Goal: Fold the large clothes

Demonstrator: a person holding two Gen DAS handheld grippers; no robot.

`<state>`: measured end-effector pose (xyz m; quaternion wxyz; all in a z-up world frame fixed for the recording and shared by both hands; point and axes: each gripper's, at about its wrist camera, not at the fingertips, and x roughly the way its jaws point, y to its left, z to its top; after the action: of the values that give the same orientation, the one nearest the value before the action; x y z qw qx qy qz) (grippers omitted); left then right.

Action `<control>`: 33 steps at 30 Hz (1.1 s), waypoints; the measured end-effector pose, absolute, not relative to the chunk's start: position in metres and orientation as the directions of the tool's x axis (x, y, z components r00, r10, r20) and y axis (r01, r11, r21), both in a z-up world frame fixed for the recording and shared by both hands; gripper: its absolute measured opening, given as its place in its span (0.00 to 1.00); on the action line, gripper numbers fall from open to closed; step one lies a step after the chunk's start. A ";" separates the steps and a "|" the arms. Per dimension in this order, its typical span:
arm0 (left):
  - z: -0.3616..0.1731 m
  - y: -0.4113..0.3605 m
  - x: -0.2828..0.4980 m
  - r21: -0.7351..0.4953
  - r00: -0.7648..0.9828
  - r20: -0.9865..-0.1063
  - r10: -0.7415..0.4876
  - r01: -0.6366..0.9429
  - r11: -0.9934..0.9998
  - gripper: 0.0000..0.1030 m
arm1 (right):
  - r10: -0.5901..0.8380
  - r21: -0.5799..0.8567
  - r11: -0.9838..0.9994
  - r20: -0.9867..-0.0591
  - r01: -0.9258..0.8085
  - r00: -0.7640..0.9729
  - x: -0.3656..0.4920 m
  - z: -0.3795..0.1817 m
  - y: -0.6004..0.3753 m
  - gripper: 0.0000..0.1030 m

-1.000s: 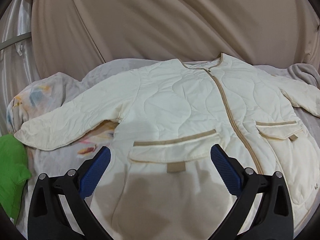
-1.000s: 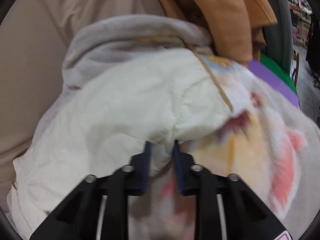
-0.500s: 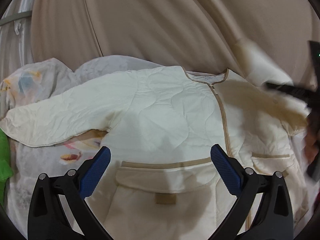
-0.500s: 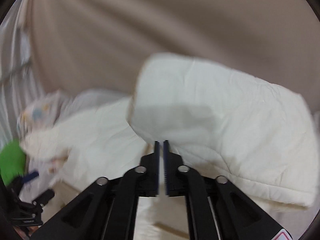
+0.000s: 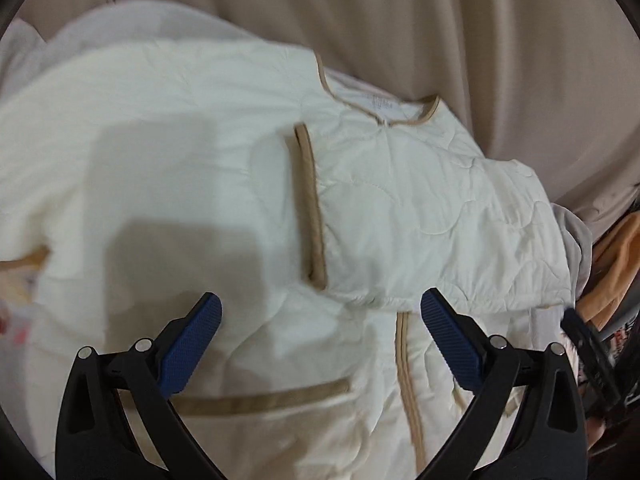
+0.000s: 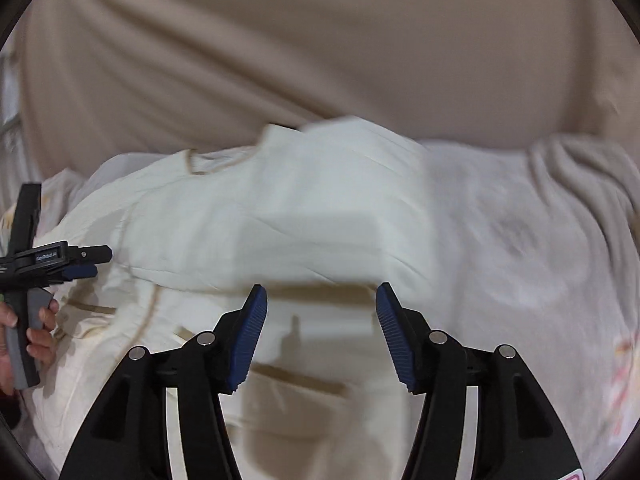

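Note:
A cream quilted jacket (image 5: 400, 200) with tan trim lies front up on the bed. Its right sleeve (image 5: 440, 240) is folded across the chest, its tan cuff (image 5: 308, 208) near the zip. My left gripper (image 5: 320, 332) is open and empty above the lower front, over a tan-edged pocket (image 5: 260, 400). My right gripper (image 6: 318, 328) is open and empty above the jacket (image 6: 280, 220), just in front of the folded sleeve. The left gripper also shows in the right wrist view (image 6: 80, 262) at the far left.
A grey blanket (image 6: 520, 240) with faint prints covers the bed under the jacket. A beige sheet (image 6: 320, 60) hangs behind. Orange cloth (image 5: 616, 264) lies at the right edge. A hand (image 6: 36, 332) holds the left gripper's handle.
My right gripper carried the right sleeve over the jacket's chest, let it go and opened. The left gripper moved right and closer over the jacket, staying open.

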<state>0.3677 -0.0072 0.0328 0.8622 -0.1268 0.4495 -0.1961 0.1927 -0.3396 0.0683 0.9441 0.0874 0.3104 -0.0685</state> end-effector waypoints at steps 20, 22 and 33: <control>0.039 0.049 0.405 -0.337 0.606 -0.708 -0.363 0.162 0.927 0.07 | 0.244 0.561 0.808 -0.597 0.181 0.764 0.263 0.028 -0.374 0.24; 0.039 0.048 0.404 -0.344 0.607 -0.700 -0.377 0.175 0.922 0.07 | 0.208 0.554 0.815 -0.553 0.170 0.807 0.255 0.044 -0.374 0.14; 0.026 0.037 0.395 -0.243 0.624 -0.707 -0.334 0.229 0.943 0.10 | 0.002 0.315 0.913 -0.637 0.258 0.771 0.235 0.058 -0.357 0.16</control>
<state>0.3949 0.0370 0.0263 0.8987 -0.0650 0.4045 -0.1564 0.2349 -0.3574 0.0580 0.9203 0.1961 0.3314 -0.0694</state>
